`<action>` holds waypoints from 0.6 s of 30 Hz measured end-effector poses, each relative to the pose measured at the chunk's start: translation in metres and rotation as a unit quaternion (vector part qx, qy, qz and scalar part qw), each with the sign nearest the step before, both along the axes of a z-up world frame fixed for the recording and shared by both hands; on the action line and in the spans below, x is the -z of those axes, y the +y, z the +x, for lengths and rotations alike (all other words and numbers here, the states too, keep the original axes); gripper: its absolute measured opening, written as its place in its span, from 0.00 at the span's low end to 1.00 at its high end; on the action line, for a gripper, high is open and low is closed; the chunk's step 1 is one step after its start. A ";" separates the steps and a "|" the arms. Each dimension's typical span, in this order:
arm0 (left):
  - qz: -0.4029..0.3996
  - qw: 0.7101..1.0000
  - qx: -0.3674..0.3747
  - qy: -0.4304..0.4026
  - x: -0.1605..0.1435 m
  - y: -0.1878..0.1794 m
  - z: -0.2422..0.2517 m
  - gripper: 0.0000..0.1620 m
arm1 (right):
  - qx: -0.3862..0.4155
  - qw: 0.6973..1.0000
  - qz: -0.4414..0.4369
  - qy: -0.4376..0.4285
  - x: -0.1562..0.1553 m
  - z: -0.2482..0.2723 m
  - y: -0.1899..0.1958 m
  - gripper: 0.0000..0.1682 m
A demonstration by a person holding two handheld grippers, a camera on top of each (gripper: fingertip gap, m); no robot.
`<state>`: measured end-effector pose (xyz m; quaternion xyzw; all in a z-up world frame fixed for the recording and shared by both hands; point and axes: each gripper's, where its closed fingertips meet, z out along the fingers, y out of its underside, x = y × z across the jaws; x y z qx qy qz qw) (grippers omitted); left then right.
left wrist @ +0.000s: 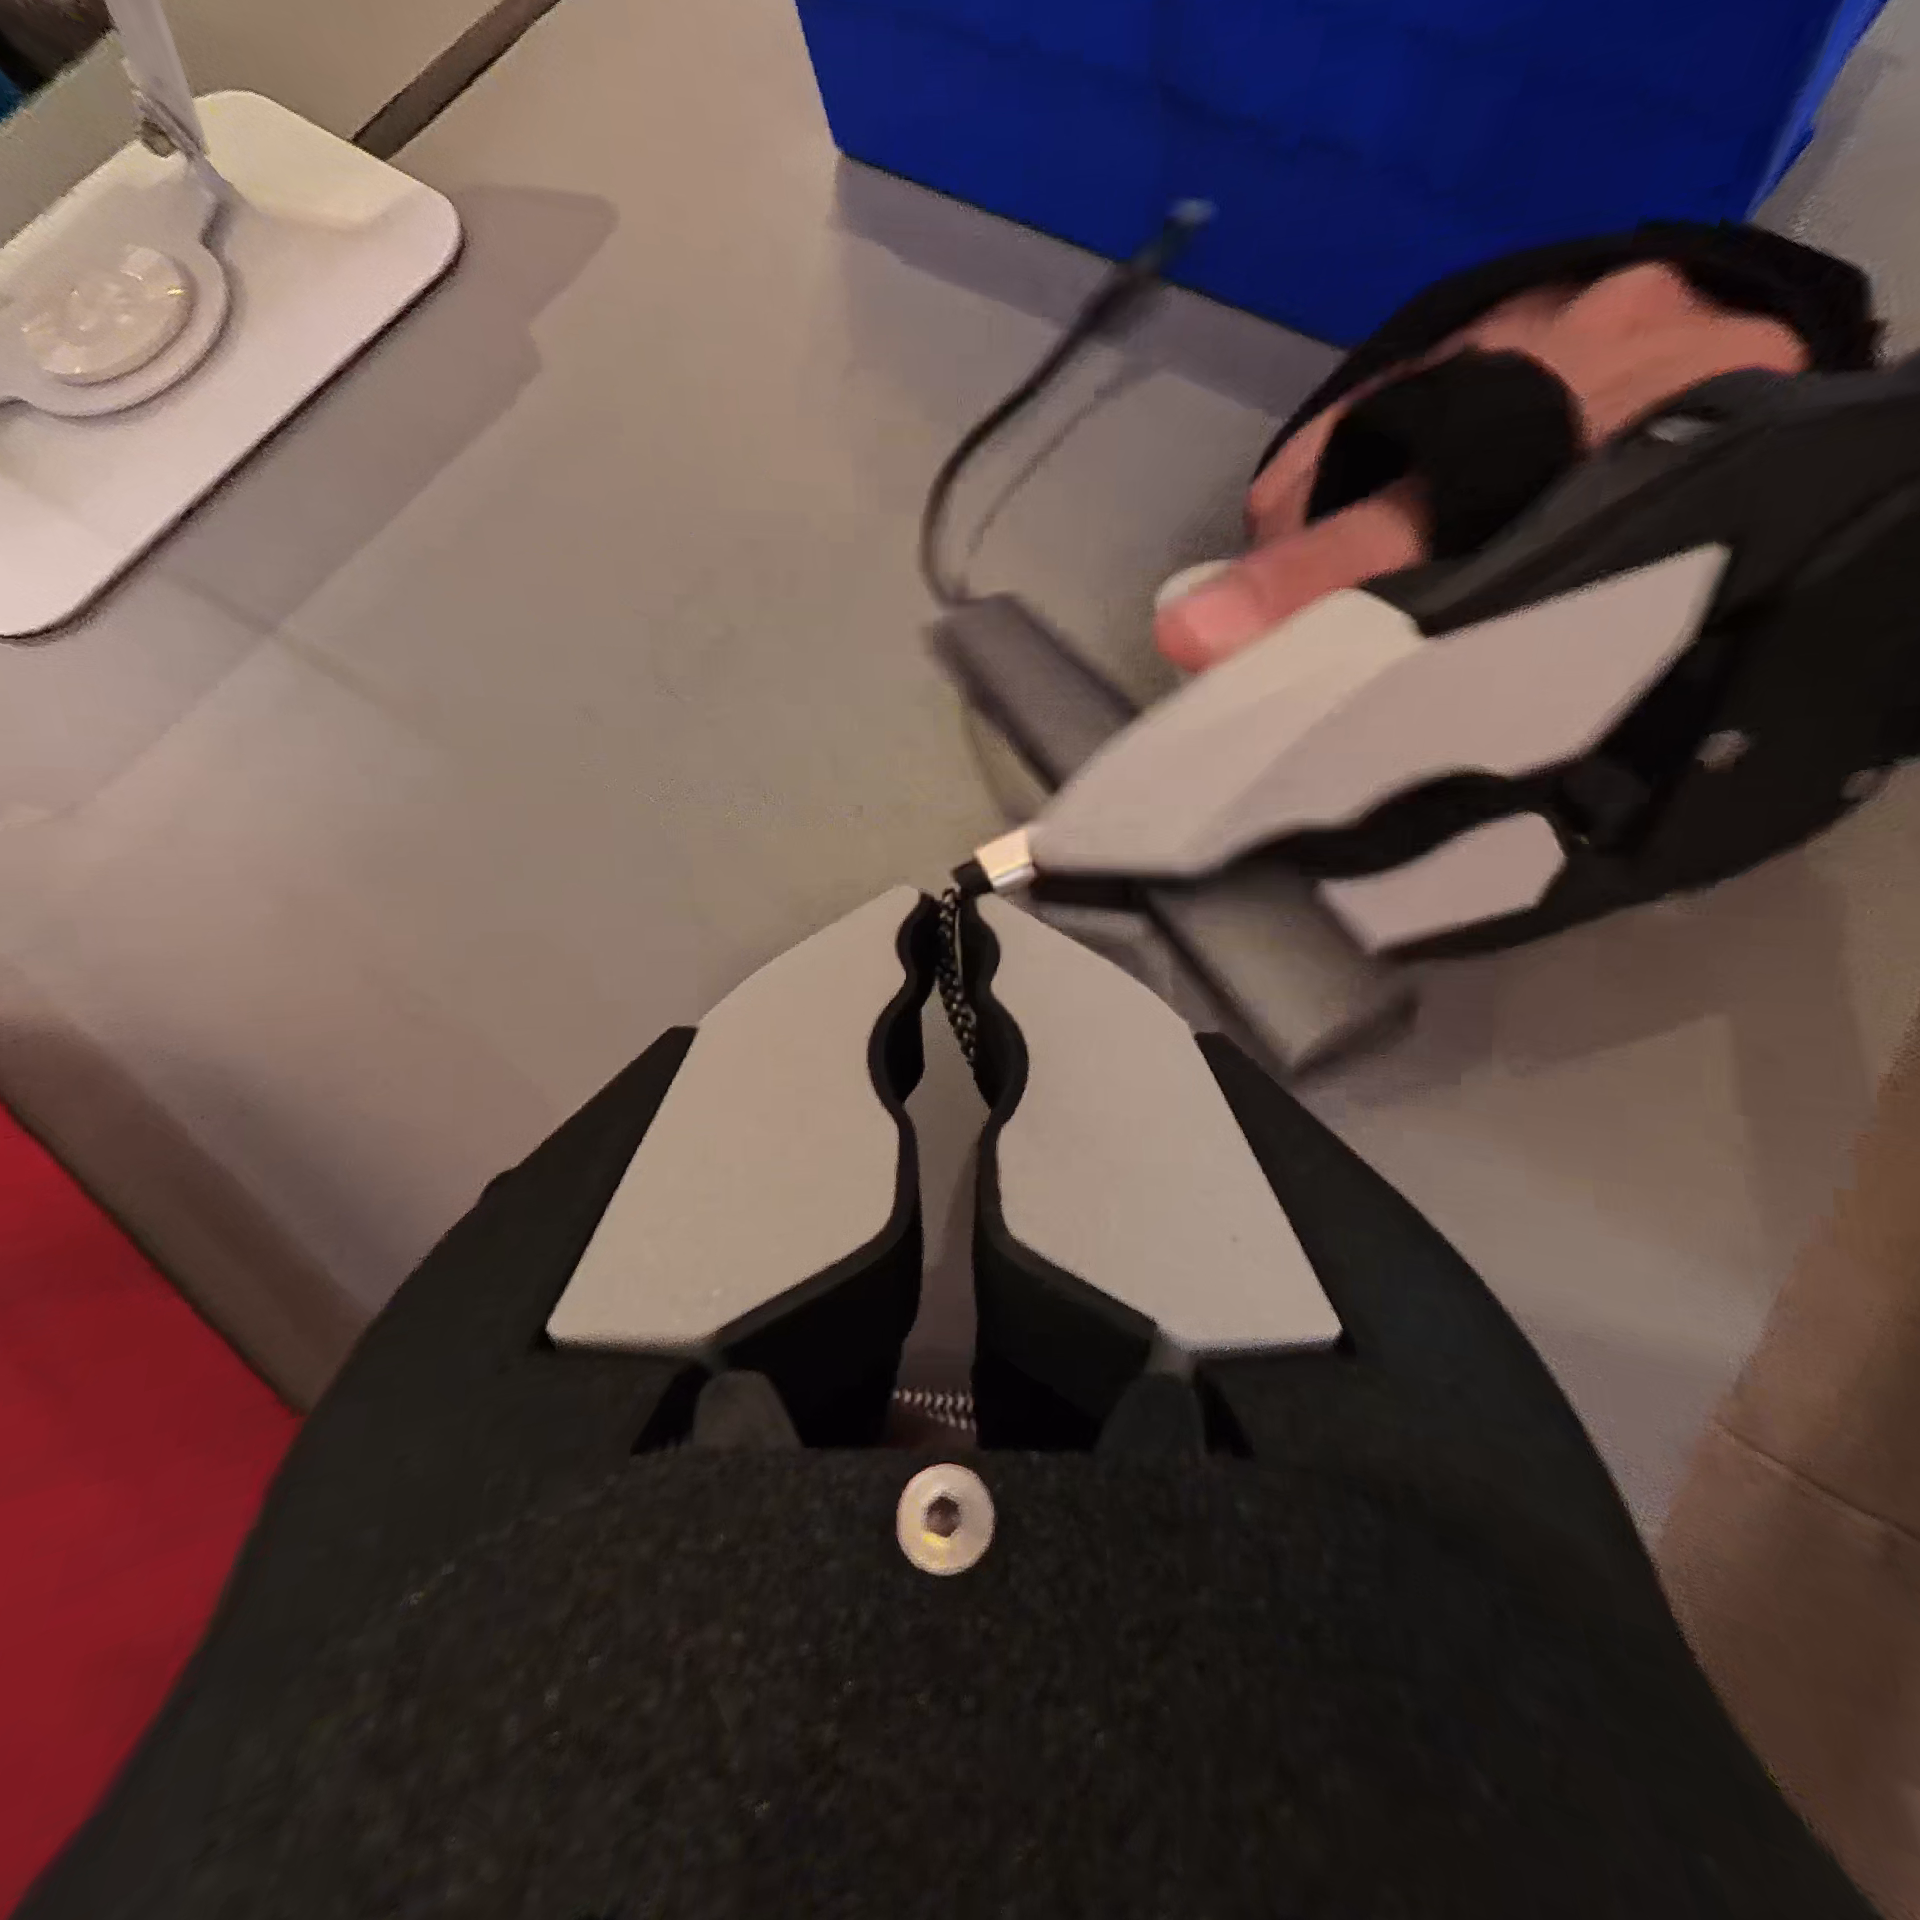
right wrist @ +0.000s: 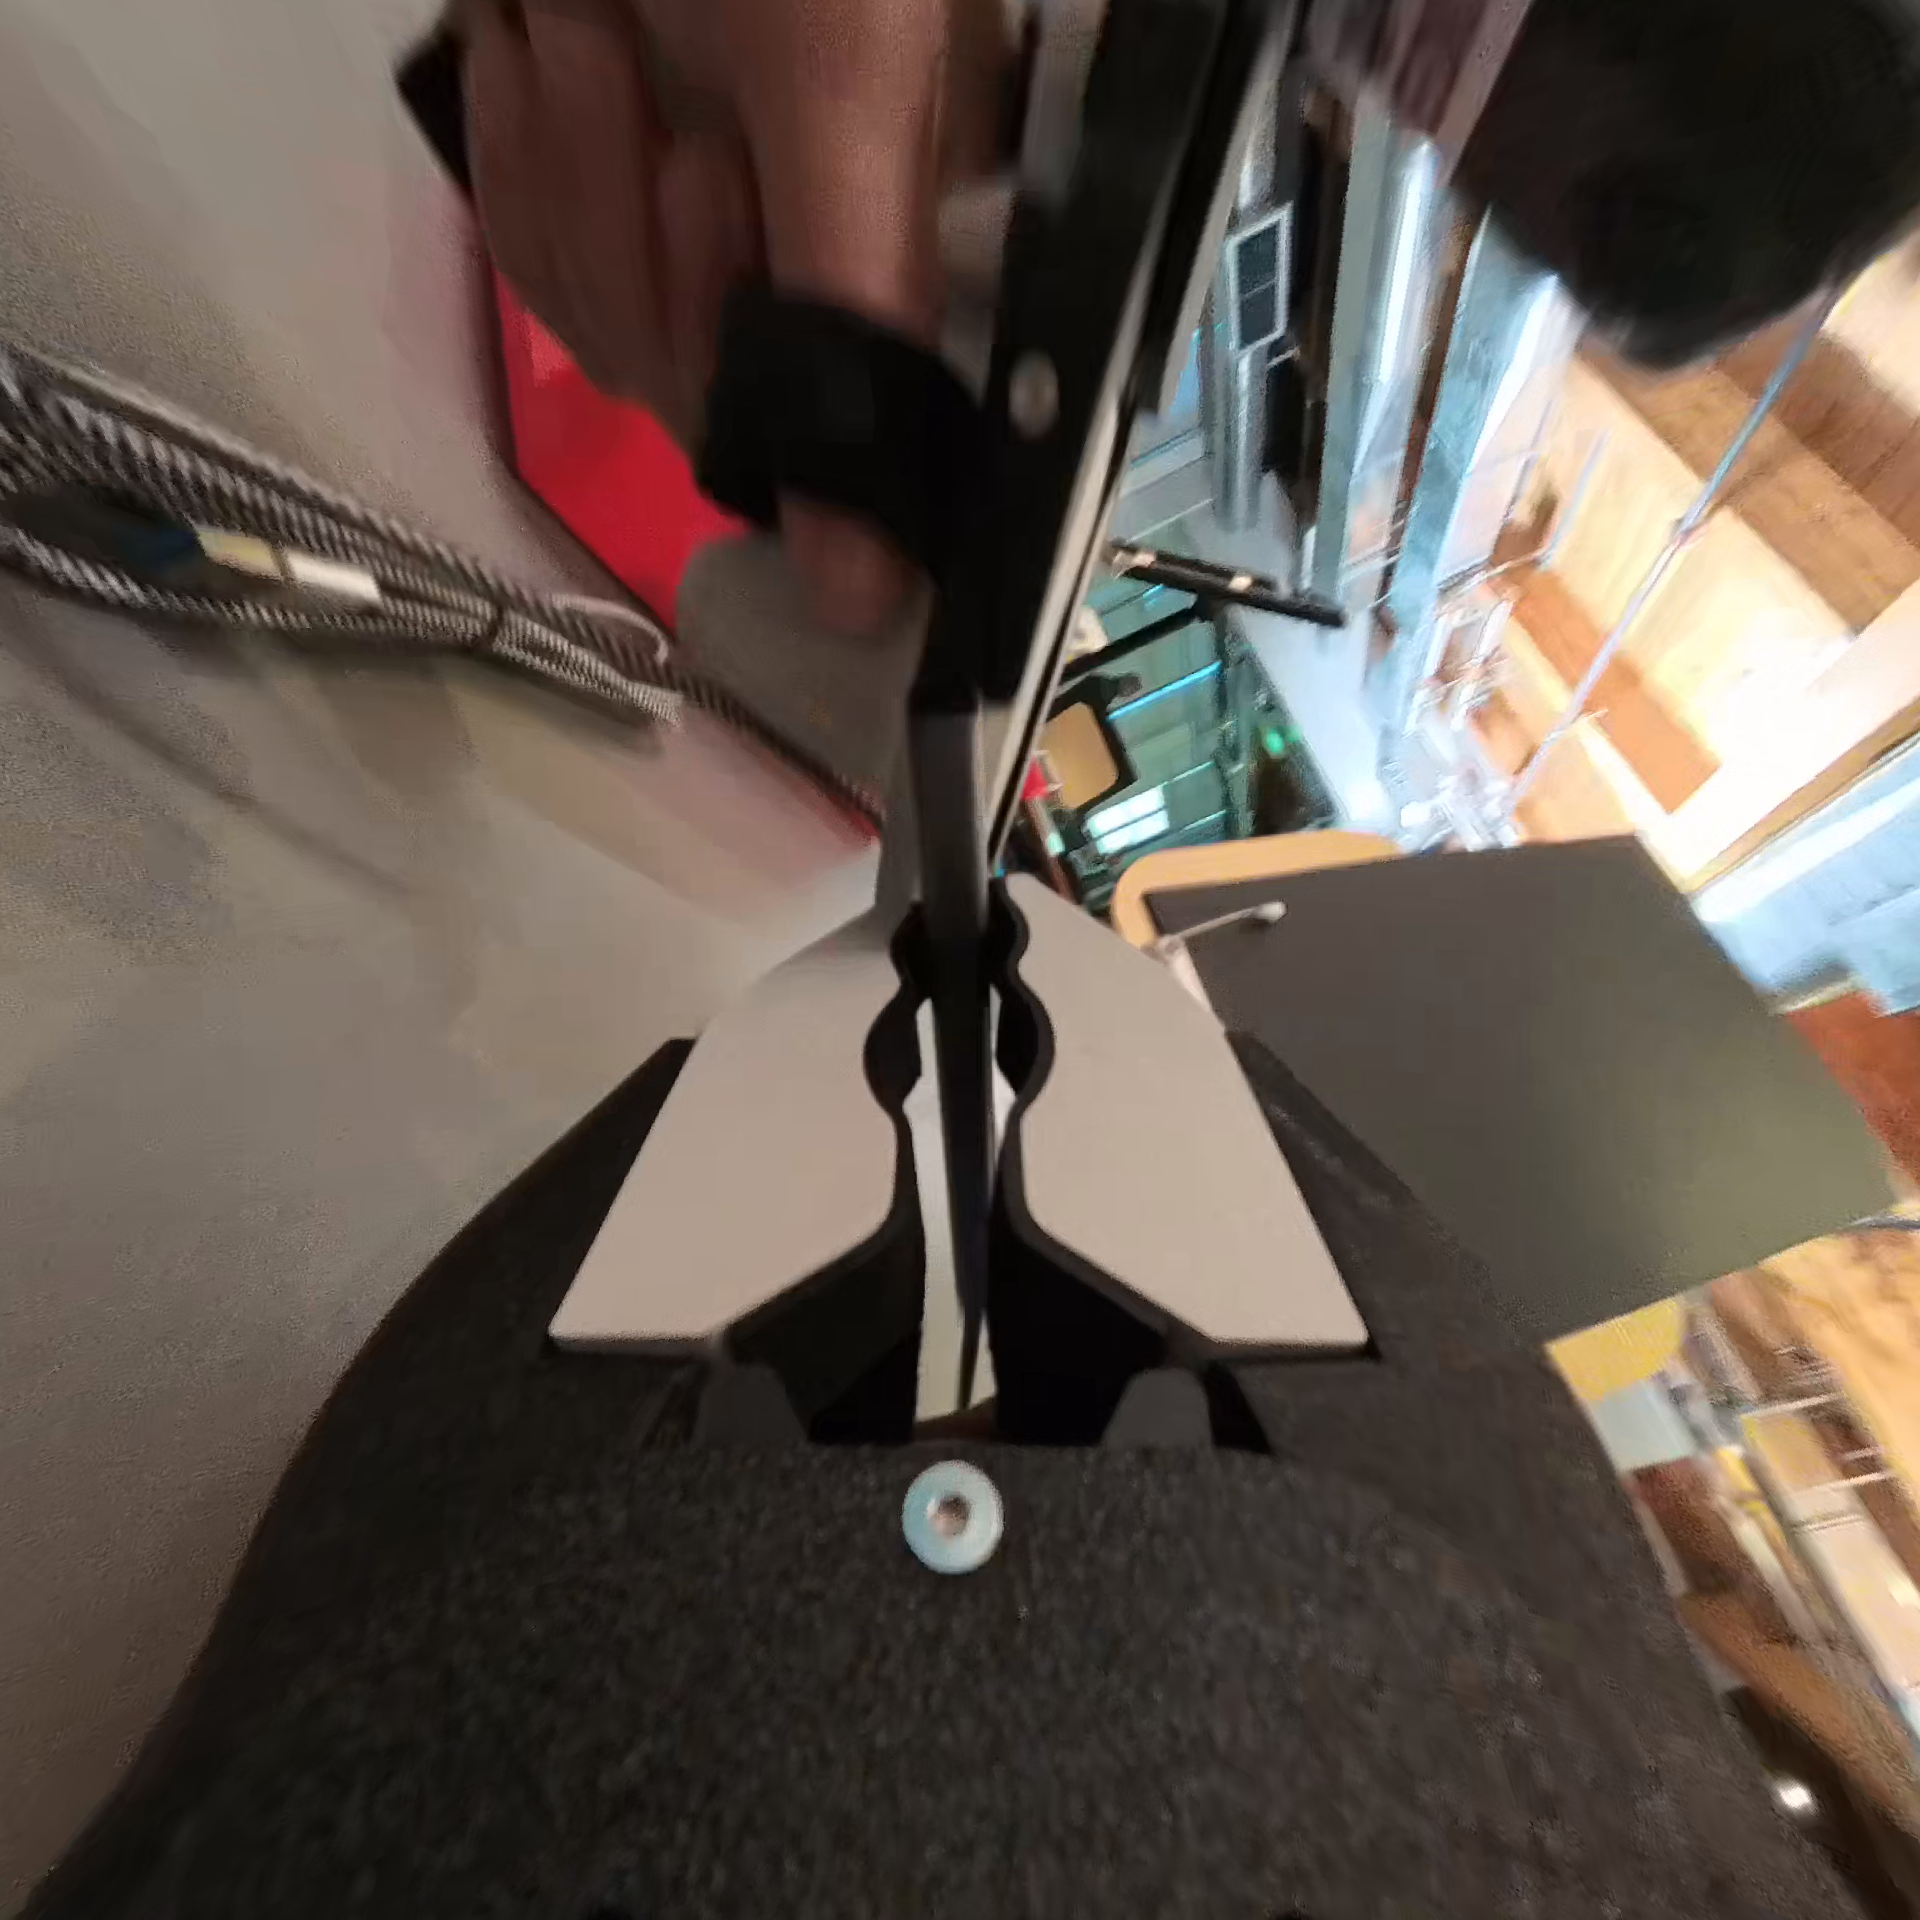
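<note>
Your left gripper [left wrist: 951, 914] pinches the braided cable [left wrist: 954, 982]; right gripper [left wrist: 1039, 868] clamps its plug [left wrist: 1000, 864]. Keep both squeezed tight.

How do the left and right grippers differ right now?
The left gripper pinches the braided cable itself; the right gripper pinches its silver plug. The left gripper's fingers lie side by side, while the right gripper points in from the right with fingers stacked. Both are shut, tips almost meeting above the grey table.
</note>
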<state>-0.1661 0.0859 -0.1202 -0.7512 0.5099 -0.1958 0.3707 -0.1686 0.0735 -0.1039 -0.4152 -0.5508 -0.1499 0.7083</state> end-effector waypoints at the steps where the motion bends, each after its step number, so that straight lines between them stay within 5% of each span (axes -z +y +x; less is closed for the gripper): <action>1: 0.007 1.000 -0.001 -0.029 -0.007 0.001 0.001 0.02 | 0.025 0.999 0.030 -0.008 -0.006 0.002 0.001 0.06; 18: -0.047 0.998 -0.014 -0.050 -0.001 -0.007 -0.012 0.02 | 0.068 0.994 -0.083 -0.026 0.026 0.022 0.034 0.05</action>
